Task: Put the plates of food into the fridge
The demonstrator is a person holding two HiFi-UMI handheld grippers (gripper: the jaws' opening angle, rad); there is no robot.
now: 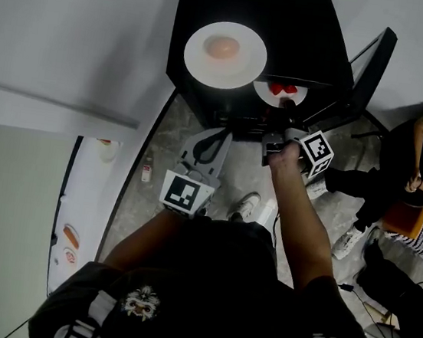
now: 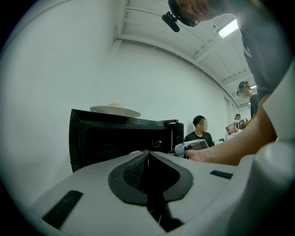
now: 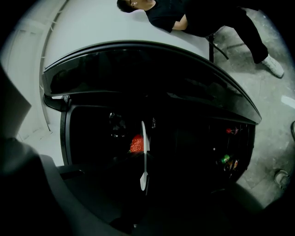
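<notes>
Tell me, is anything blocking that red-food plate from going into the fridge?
Nothing visible does. The fridge door stands open, and the right gripper holds the plate at the opening, though the dark inside is hard to see.

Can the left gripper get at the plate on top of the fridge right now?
Probably yes. The plate lies uncovered on the fridge, the left gripper is shut, empty and just in front, and the right gripper with the plate of red food works off to the side.
</notes>
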